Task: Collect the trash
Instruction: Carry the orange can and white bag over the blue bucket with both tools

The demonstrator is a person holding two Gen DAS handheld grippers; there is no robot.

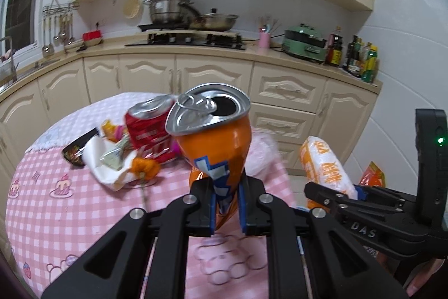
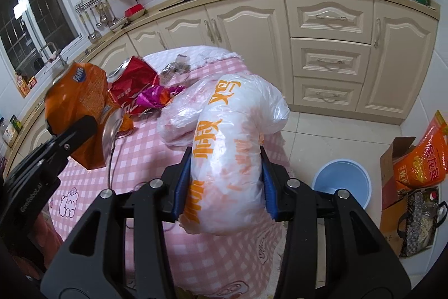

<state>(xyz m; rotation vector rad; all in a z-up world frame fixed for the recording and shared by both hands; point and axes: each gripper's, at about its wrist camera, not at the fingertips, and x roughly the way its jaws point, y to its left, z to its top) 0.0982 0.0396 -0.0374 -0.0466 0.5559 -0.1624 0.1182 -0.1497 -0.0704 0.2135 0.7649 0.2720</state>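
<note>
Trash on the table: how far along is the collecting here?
Nothing visibly binned: the blue bin on the floor looks empty. In hand: left gripper clamps a crushed orange can, right gripper squeezes a white plastic bag. Left on the table: red can, wrappers.

Crushed orange can [image 1: 212, 142] — between left gripper [image 1: 227, 210] fingers [image 1: 243, 208]

A round table [image 1: 70, 203] is covered by a pink-and-white checked cloth printed with cartoon bears. On it are seen a crushed red drink can [image 1: 151, 131], a crumpled white paper [image 1: 103, 161], a dark wrapper [image 1: 77, 149] and an orange flower [image 1: 145, 167].
</note>
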